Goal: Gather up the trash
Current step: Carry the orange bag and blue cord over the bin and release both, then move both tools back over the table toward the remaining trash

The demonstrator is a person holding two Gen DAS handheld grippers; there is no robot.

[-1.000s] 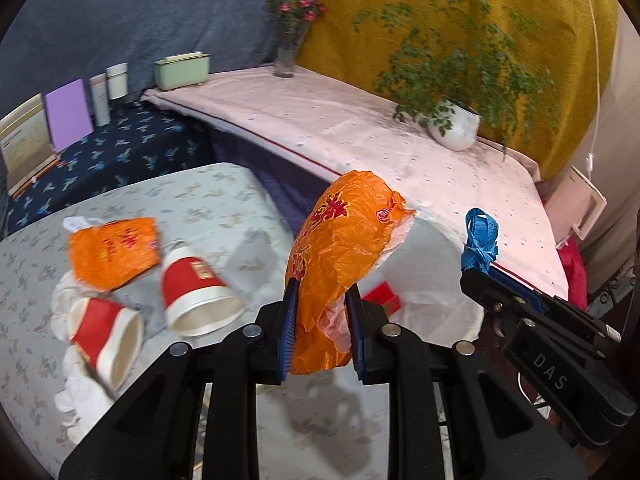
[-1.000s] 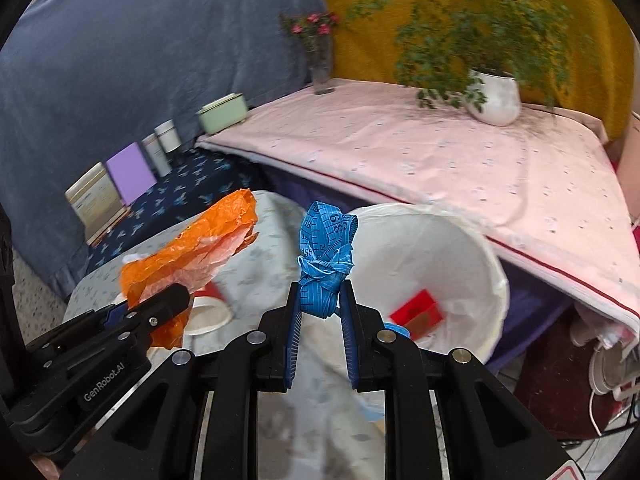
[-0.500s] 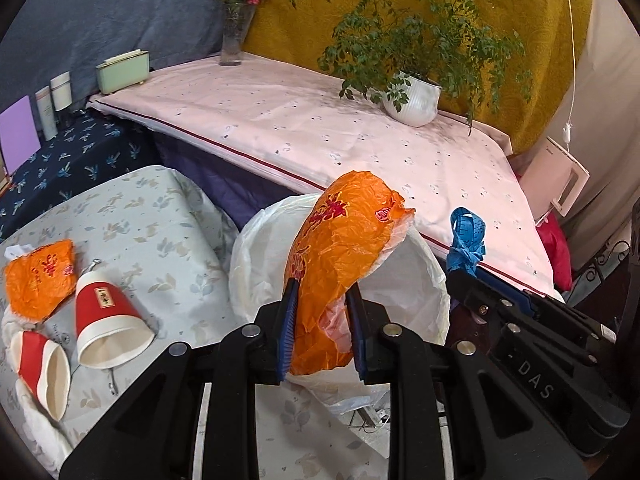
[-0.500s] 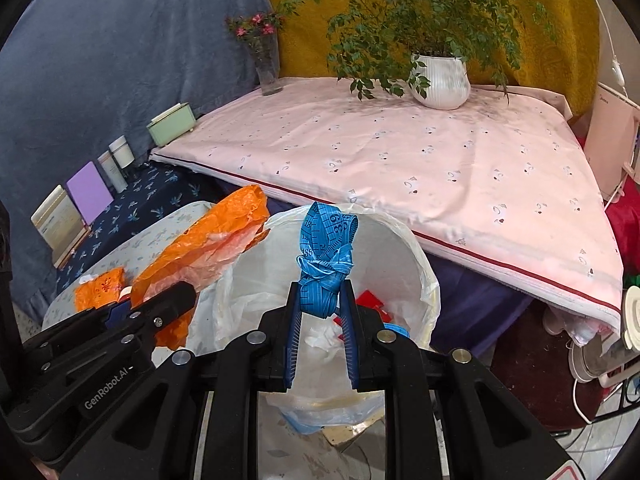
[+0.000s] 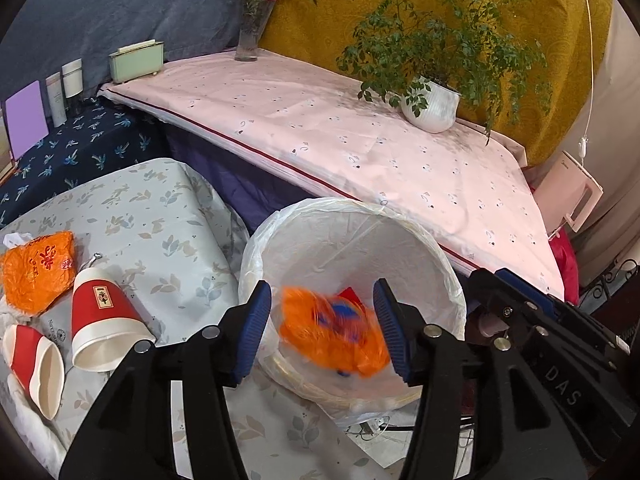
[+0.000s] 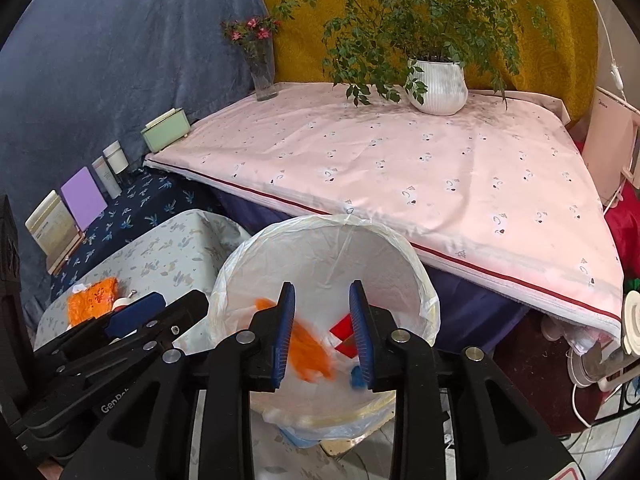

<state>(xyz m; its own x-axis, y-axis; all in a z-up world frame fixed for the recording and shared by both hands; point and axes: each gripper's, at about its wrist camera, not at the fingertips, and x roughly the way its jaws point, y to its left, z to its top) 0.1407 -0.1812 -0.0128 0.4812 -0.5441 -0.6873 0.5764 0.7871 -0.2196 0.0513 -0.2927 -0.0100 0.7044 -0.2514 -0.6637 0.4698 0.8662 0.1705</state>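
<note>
Both grippers hang over a bin lined with a white bag (image 5: 408, 236) (image 6: 320, 224). My left gripper (image 5: 322, 330) is open and empty; a blurred orange wrapper (image 5: 332, 332) with a blue tape in it falls into the bin between its fingers. My right gripper (image 6: 322, 334) is open and empty; the orange wrapper (image 6: 310, 350) shows blurred inside the bin. On the leaf-print table (image 5: 160, 220) lie another orange wrapper (image 5: 38, 270) and two tipped red paper cups (image 5: 104, 328) (image 5: 34, 364).
A pink-covered table (image 5: 360, 140) stands behind the bin with a potted plant (image 5: 430, 106), a flower vase (image 5: 250, 36) and a green box (image 5: 136, 60). A dark blue shelf (image 5: 80, 148) holds bottles and a purple card. A red item (image 6: 344, 332) lies in the bin.
Both grippers opened over the bin. The orange wrapper left my left gripper and the blue tape left my right gripper; both are dropping into the bin.
</note>
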